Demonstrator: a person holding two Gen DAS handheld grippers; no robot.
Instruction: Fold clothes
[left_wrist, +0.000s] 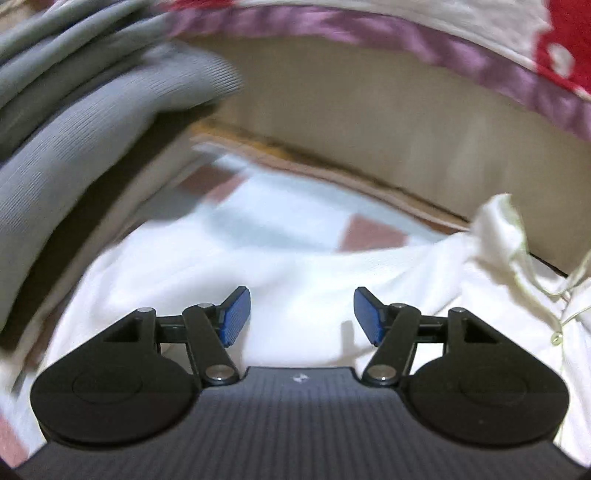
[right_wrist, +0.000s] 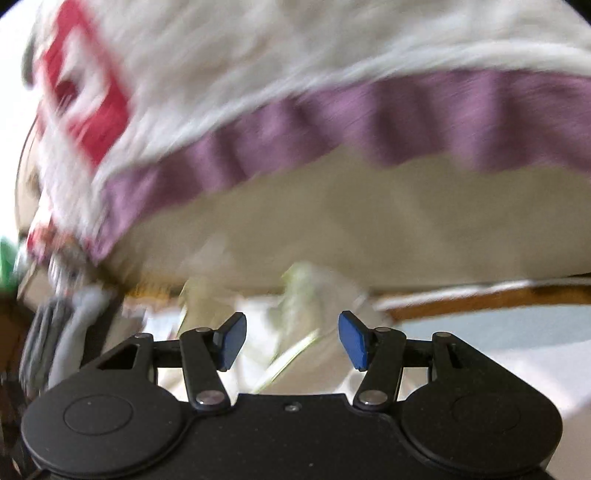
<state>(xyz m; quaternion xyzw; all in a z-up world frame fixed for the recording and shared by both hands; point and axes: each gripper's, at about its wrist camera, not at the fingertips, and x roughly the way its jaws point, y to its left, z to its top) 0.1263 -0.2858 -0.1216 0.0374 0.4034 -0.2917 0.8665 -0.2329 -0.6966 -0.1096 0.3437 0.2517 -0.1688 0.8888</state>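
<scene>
Two grippers stood with their blue pads spread and nothing between them. The left gripper hovered over a white garment spread on a tiled floor, its jaws released. A crumpled part of that garment with pale green stitching rose at the right. Grey ribbed cloth hung at the upper left. The right gripper was likewise released, pointing at the blurred white cloth with green trim. Above both hung a white sheet with a purple border and red patches, over a beige panel.
</scene>
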